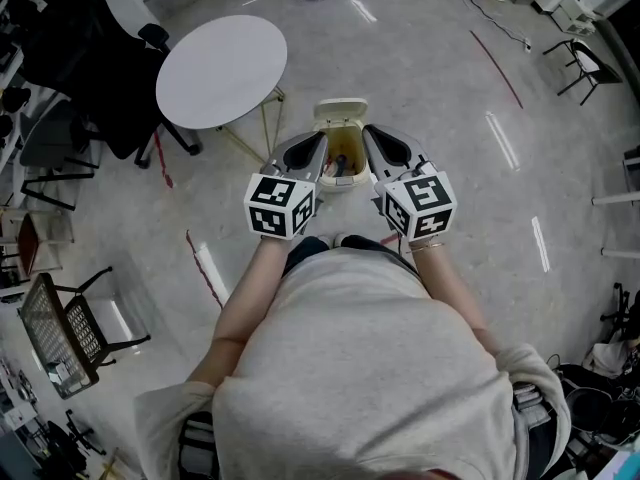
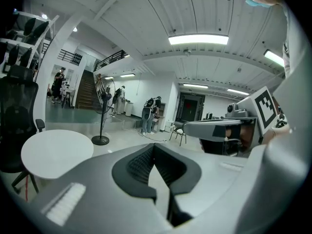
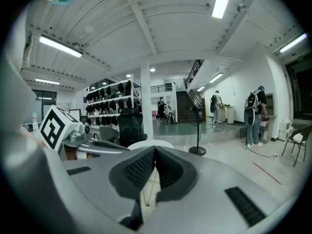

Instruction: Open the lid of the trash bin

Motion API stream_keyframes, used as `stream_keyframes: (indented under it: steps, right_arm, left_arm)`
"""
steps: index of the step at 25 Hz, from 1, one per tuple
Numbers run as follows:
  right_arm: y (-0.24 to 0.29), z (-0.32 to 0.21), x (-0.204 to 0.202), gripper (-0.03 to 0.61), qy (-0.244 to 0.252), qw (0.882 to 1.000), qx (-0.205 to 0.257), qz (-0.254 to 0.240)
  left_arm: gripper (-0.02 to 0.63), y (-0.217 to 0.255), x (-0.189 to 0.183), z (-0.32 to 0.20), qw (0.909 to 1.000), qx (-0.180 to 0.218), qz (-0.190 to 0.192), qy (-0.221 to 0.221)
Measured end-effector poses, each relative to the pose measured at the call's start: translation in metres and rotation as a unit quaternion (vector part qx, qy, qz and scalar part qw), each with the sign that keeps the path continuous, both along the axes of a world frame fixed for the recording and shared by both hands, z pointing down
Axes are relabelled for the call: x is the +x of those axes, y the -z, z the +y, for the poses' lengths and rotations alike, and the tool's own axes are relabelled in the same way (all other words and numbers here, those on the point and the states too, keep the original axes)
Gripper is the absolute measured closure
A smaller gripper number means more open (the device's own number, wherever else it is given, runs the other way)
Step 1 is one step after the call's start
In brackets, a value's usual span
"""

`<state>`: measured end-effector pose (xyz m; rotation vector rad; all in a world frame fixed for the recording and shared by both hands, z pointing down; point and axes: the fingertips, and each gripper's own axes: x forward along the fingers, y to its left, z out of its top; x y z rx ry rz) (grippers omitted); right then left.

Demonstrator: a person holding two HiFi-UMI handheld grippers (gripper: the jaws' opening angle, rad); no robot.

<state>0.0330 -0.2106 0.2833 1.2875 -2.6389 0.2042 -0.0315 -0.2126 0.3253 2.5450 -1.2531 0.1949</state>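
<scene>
The room was a large open hall with a pale, glossy speckled floor [image 1: 450, 118] crossed by red tape lines [image 1: 495, 53], under a white ribbed ceiling [image 2: 146, 13] hung with long strip lights [image 2: 198, 39]. A round white table [image 1: 222, 70] stood just beside a black office chair [image 1: 90, 48], with a pedestal fan [image 2: 100, 140] beyond it and a wire-mesh chair [image 1: 60, 333] well apart. Farther back were a white column [image 3: 145, 106], shelves of dark items [image 3: 109, 101], a staircase [image 2: 87, 89] and people [image 2: 147, 113] standing near the far white wall [image 2: 163, 87].
</scene>
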Motion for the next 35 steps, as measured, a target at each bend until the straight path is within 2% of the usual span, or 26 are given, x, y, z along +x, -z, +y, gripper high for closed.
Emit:
stream_keyframes:
  steps: [11,23,35]
  right_arm:
    - [-0.012,0.01,-0.006,0.571,0.01,1.0,-0.019,0.0]
    - [-0.013,0.008,0.0,0.571,0.009,1.0,-0.018,0.009]
    - [-0.02,0.01,-0.002,0.571,0.014,0.999,-0.016,0.036]
  left_arm:
    - [0.606,-0.007,0.0,0.004,0.9999,-0.011,0.002,0.0]
    - [0.606,-0.011,0.004,0.005,0.9996,-0.025,0.013,-0.006]
    - [0.606,-0.021,0.011,0.006,0.9993,-0.032,-0.003,-0.018]
